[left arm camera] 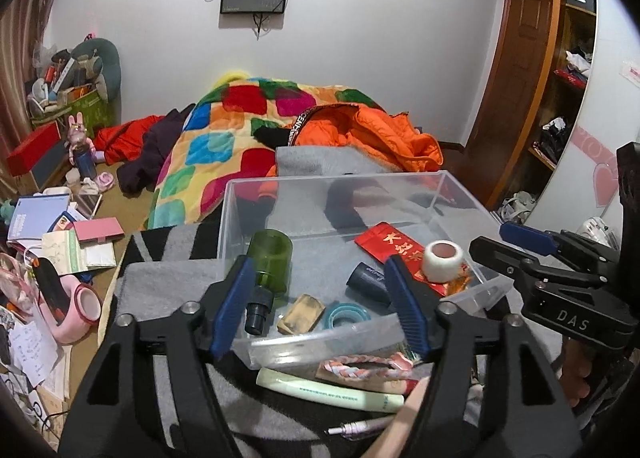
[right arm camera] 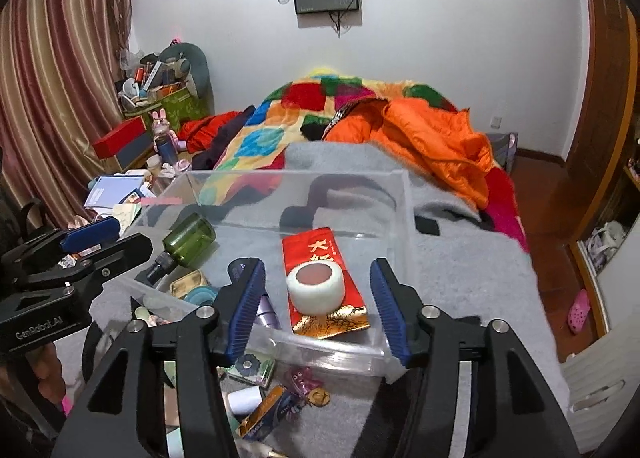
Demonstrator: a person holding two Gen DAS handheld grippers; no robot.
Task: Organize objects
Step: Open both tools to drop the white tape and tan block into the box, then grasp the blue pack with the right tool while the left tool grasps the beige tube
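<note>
A clear plastic box [left arm camera: 336, 182] [right arm camera: 404, 218] sits on a grey blanket. Inside lie a green bottle [left arm camera: 270, 262] [right arm camera: 188, 240], a red packet [left arm camera: 390, 248] [right arm camera: 316, 270], a white tape roll [left arm camera: 443, 260] [right arm camera: 316, 288], a blue tape roll [left arm camera: 346, 314], a tan block [left arm camera: 302, 314] and a dark tube [left arm camera: 366, 278]. My left gripper [left arm camera: 320, 306] is open and empty over the box's near edge. My right gripper [right arm camera: 318, 310] is open and empty, straddling the white tape roll. Each gripper shows in the other's view, the right [left arm camera: 516, 244] and the left [right arm camera: 104, 236].
Loose items lie in front of the box: a pale green tube [left arm camera: 332, 390], a braided band [left arm camera: 360, 364], a pen [left arm camera: 360, 428], an orange-blue pack [right arm camera: 264, 414], a small purple toy [right arm camera: 302, 378]. Colourful quilt [left arm camera: 224, 146] and orange jacket [right arm camera: 432, 146] lie behind. Clutter is on the left.
</note>
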